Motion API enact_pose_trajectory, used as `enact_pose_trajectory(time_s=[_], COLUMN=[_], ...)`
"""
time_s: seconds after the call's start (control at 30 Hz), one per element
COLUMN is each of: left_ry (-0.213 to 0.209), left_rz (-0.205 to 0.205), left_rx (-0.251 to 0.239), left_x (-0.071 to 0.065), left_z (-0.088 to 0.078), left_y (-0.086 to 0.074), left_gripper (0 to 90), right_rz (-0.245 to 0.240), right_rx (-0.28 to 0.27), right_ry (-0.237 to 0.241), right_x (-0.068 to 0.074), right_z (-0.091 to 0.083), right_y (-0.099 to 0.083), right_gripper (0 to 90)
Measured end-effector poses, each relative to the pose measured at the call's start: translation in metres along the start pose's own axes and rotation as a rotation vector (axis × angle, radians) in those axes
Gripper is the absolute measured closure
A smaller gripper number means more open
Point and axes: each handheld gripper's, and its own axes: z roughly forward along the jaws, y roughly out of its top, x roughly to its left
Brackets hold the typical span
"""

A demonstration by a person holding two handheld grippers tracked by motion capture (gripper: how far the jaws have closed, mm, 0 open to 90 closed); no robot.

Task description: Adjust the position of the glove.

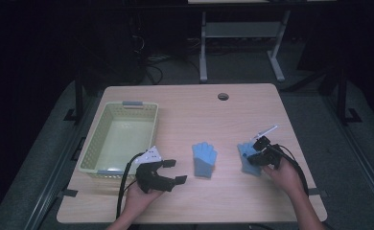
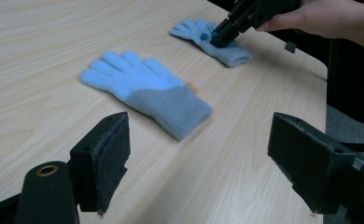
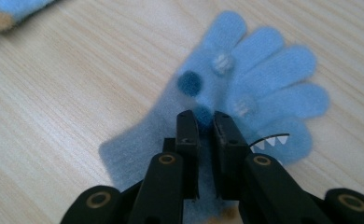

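right tongs (image 3: 205,122): pinching my fuzzy blue glove with the shark-teeth patch (image 3: 245,88), lying flat near the bench's (image 1: 185,201) right edge; only this view shows the pom-poms
left tongs (image 2: 196,154): spread wide, hovering low, aimed at the plain knit glove (image 2: 147,91)
basket (image 1: 87,160): pale plastic lattice, far left

Dark room, grey table frame (image 1: 242,33) behind

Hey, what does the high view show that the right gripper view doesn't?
High view alone: the yellow basket at the table's left, the open left gripper, and the table's cable hole. Right gripper view alone: the right glove's sewn-on dots and white teeth pattern. Both share that glove with the right gripper shut on it, the other glove, and the wooden table.
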Motion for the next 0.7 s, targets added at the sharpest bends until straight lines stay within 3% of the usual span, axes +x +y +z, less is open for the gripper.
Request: enact_pose_trajectory(time_s=[0.1, 0.23, 0.33, 0.6, 0.7], left_ry=[0.002, -0.033, -0.02, -0.007, -0.004], left_rz=[0.002, -0.027, -0.011, -0.013, -0.008], left_rx=[0.002, -0.015, -0.022, -0.012, -0.018], left_x=[0.0, 0.002, 0.0, 0.002, 0.002], left_z=[0.001, -0.001, -0.003, -0.002, -0.004], left_y=[0.0, 0.0, 0.001, -0.001, 0.0], left_gripper=[20.6, 20.2, 20.4, 20.4, 20.6], right_rz=[0.015, 0.018, 0.032, 0.0, -0.033], right_rx=[-0.007, -0.028, -0.053, -0.109, -0.119], right_ry=[0.009, -0.001, 0.01, 0.007, 0.013], right_x=[-0.002, -0.004, -0.003, 0.014, 0.026], right_z=[-0.001, -0.005, -0.012, -0.037, -0.043], right_y=[0.0, 0.0, -0.002, 0.006, 0.015], right_gripper=[83.7, 84.1, 84.3, 84.2, 84.0])
